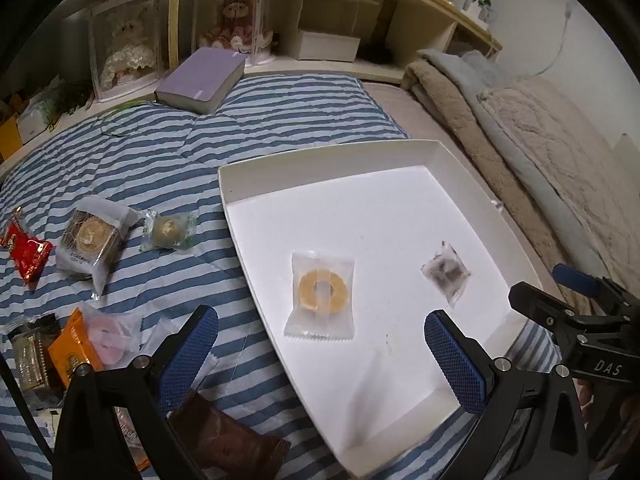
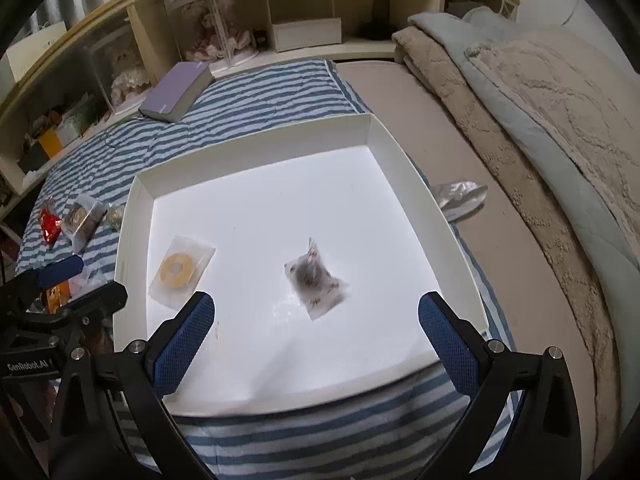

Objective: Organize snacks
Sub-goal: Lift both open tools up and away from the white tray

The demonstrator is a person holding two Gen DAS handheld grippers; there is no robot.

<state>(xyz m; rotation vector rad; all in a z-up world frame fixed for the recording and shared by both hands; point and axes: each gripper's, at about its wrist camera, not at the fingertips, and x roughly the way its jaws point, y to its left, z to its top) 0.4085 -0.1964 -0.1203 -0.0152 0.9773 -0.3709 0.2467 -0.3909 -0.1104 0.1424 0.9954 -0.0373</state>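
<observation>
A shallow white tray (image 1: pixel 400 208) (image 2: pixel 256 196) lies on a blue striped quilt. In it lie a clear packet with a yellow ring cake (image 1: pixel 322 294) (image 2: pixel 180 270) and a small clear packet with a dark snack (image 1: pixel 446 272) (image 2: pixel 316 280). My left gripper (image 1: pixel 320 360) is open and empty, above the tray's near left edge. My right gripper (image 2: pixel 316 344) is open and empty, above the tray's near edge. Loose snacks lie left of the tray: a red packet (image 1: pixel 26 250), a wrapped round pastry (image 1: pixel 92 236), a green-wrapped one (image 1: pixel 168 232), a pink ring packet (image 1: pixel 108 336), an orange packet (image 1: pixel 72 348), a brown packet (image 1: pixel 228 440).
A thick purple book (image 1: pixel 200 80) (image 2: pixel 176 90) lies at the quilt's far edge before shelves holding boxed dolls. Folded beige and grey blankets (image 1: pixel 520 128) (image 2: pixel 540 120) lie right of the tray. A crumpled clear wrapper (image 2: pixel 460 196) lies beside the tray's right wall.
</observation>
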